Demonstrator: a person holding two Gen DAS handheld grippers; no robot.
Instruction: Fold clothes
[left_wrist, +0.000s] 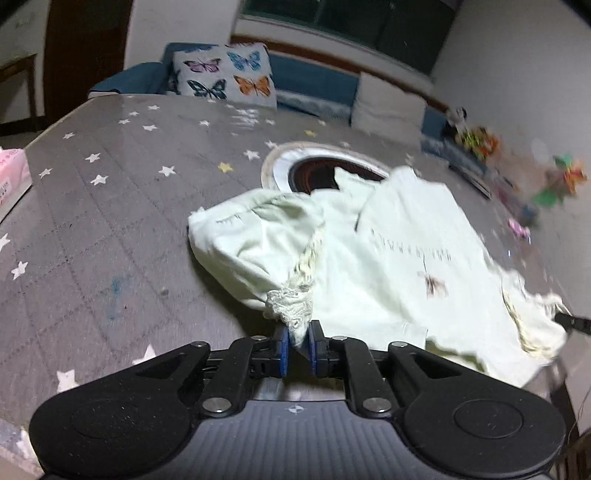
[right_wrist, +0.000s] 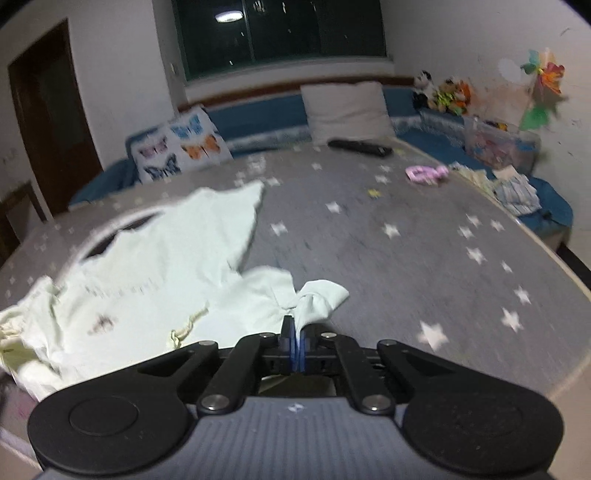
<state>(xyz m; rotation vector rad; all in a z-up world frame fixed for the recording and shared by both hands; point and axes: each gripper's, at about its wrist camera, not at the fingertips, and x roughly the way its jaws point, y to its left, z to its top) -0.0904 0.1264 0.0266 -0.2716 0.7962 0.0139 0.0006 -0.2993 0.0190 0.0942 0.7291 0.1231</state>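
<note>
While the left gripper (left_wrist: 298, 341) pinches a lacy hem of the pale green garment (left_wrist: 369, 258) and the right gripper (right_wrist: 297, 345) clamps another bunched edge, it sprawls rumpled on the near table (left_wrist: 110, 221); uneven pulling could twist it or slip the thin grip.

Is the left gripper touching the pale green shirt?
Touching. In the left wrist view, the left gripper has its jaws pinched on the lace-trimmed edge of the pale green cotton shirt.

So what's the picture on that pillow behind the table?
Colourful butterflies on a pale cushion: purple, blue, orange. Clearest in the left wrist view.
</note>
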